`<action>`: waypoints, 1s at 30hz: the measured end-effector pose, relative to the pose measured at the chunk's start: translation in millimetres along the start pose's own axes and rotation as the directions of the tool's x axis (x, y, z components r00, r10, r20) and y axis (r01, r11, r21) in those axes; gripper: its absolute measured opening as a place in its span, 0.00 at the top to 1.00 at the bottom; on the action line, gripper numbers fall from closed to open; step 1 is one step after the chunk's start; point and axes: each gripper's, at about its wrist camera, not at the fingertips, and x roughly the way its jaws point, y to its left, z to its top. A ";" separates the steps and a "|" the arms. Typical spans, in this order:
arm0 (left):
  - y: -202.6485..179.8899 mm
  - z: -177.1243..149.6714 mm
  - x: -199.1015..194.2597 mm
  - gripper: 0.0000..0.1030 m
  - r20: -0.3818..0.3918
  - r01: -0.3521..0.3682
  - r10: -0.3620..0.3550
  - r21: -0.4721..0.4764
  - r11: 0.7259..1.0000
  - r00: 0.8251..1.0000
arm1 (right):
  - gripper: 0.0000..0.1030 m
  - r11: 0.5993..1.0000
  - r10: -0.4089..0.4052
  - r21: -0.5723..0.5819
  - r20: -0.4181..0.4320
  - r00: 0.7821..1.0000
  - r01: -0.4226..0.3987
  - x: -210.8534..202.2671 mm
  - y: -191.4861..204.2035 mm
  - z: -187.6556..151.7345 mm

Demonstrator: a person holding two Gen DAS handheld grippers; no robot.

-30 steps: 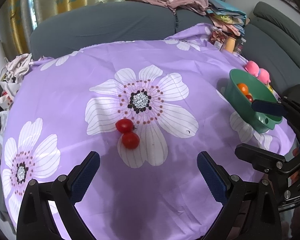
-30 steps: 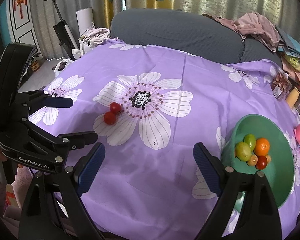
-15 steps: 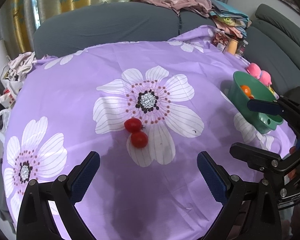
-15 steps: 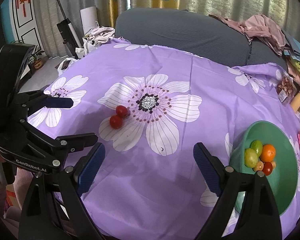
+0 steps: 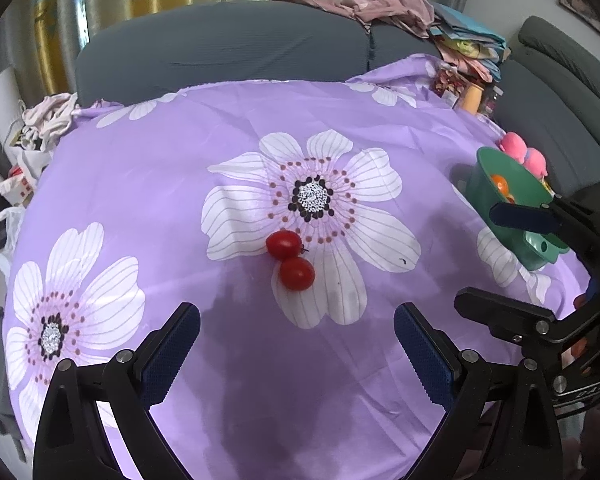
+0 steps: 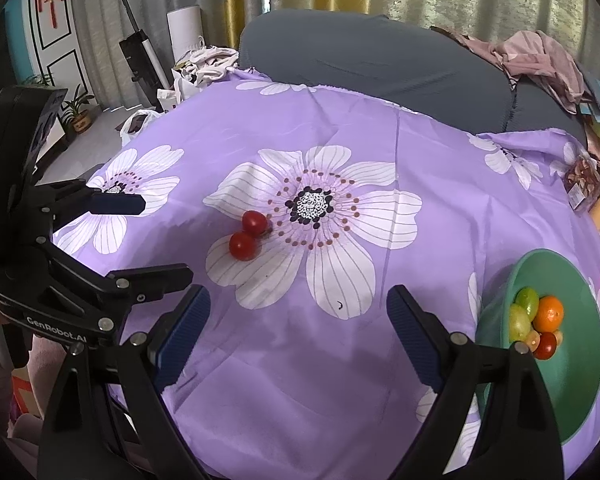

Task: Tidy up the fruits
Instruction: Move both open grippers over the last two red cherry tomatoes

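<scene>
Ahead of the left tool (image 5: 296, 354), spread wide and empty, two touching tomatoes (image 5: 290, 260) could roll apart if nudged.

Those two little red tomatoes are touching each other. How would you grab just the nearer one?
Take the nearer tomato across its round middle, coming from above with the left gripper, open. Set the fingers left and right of it, since the farther tomato touches its back.

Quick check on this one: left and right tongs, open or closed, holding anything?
Left tongs: open, holding nothing, short of the two tomatoes.
Right tongs: open, holding nothing, beside the green bowl.
</scene>
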 end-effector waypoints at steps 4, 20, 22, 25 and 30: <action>4.5 0.1 0.9 0.05 0.000 0.001 -0.001 -0.009 1.000 1.000 | 0.12 1.000 0.005 0.000 -0.006 1.000 -0.005 2.6 1.7 1.3; 15.4 -0.9 6.5 0.05 0.002 0.053 -0.053 -0.019 0.998 0.999 | 0.12 0.999 0.015 0.051 -0.028 0.999 -0.014 20.9 -7.8 5.7; 14.7 -0.7 7.6 0.05 0.000 0.062 -0.062 -0.014 0.998 0.998 | 0.12 0.997 0.027 0.075 -0.031 0.999 -0.025 24.4 -12.7 6.8; 11.4 0.8 9.6 0.05 -0.004 0.081 -0.081 -0.003 0.997 0.997 | 0.12 0.994 0.042 0.105 -0.039 0.998 -0.038 30.3 -18.3 8.0; 4.7 4.4 14.4 0.05 -0.013 0.101 -0.100 0.028 0.995 0.995 | 0.12 0.990 0.070 0.125 -0.045 0.997 -0.064 38.4 -22.3 11.7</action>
